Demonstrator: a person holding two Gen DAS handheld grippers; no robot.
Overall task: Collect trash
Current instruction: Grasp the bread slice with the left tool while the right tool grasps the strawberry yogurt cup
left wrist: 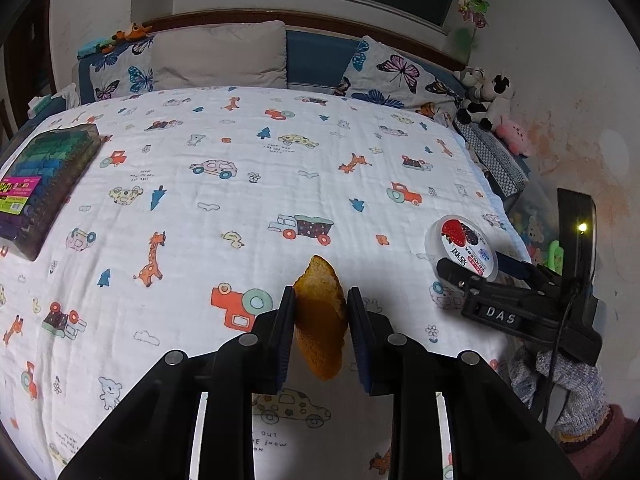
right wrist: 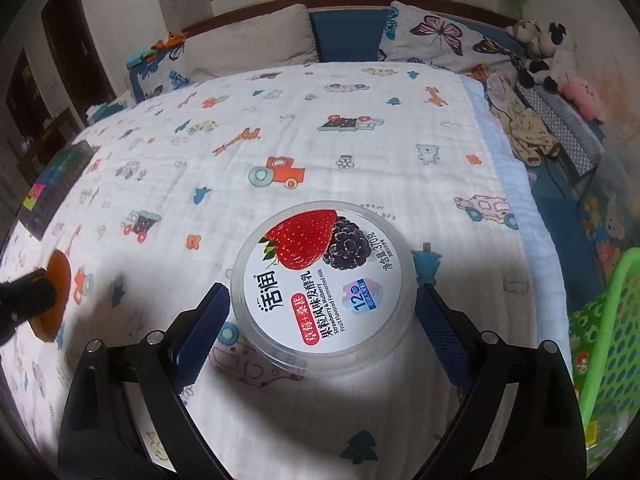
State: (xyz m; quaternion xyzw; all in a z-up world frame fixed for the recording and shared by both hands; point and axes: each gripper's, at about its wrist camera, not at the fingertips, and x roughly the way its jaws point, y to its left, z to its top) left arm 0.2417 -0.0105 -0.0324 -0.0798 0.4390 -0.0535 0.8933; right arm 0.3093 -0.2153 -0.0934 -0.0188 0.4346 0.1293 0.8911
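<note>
I see a bed w/ cartoon-print blanket (left wrist: 248, 184), a dark box of colored blocks (left wrist: 44, 184) at its left edge, beige pillow (left wrist: 220, 56) btwn butterfly pillows (left wrist: 400, 72) by the headboard, plush toys (left wrist: 492, 108) far right.

On the yogurt tub (right wrist: 322, 276) lid we read "Strawberry & Mulberry Fruit Flavored Fermented Milk", "12" and "370". The right gripper (left wrist: 476, 270) says "DAS". The blanket (left wrist: 224, 200) near its front edge says "SNOW"
</note>
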